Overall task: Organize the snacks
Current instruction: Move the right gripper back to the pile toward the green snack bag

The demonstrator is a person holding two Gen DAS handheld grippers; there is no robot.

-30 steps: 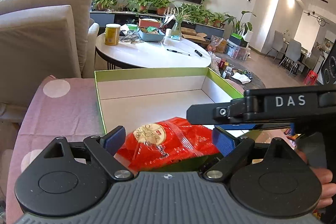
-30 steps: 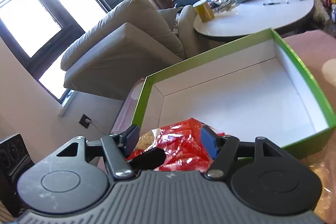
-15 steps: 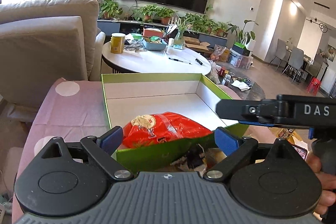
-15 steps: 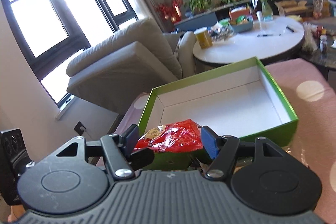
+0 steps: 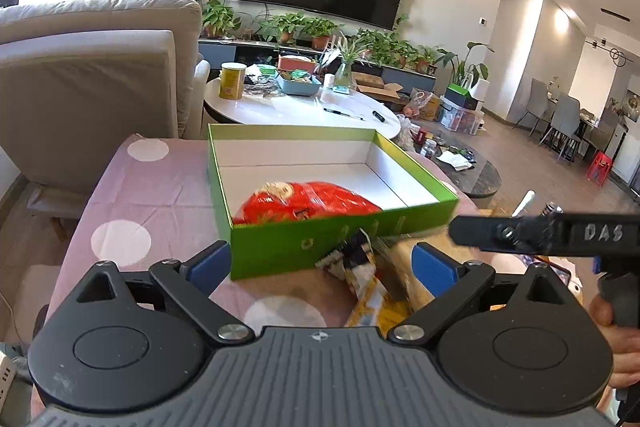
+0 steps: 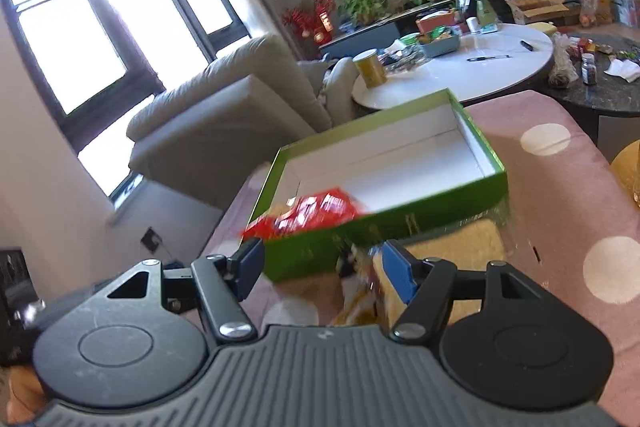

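A red snack bag (image 5: 308, 205) lies in the near left corner of the green box (image 5: 340, 247), whose white inside is otherwise bare. My left gripper (image 5: 320, 263) is back in front of the box's near wall, its jaws opening, gripping nothing. My right gripper (image 6: 323, 265) is also open and empty, just short of the same wall. The red snack bag (image 6: 316, 213) shows blurred inside the green box (image 6: 400, 227). Loose yellow and black-and-white snack packets (image 5: 360, 275) lie on the pink cloth below both grippers. In the right wrist view the snack packets (image 6: 360, 287) are blurred.
The box sits on a pink cloth with white dots (image 5: 152, 195). A beige armchair (image 5: 88, 75) stands at the left. Behind the box is a round white table (image 5: 300, 107) with a yellow can (image 5: 232, 81). A hand (image 5: 616, 327) holds the right gripper at the right edge.
Both grippers have drawn back from over the box, leaving the red bag lying inside it. The left jaws have spread wider. The loose packets in front of the box have come into view.
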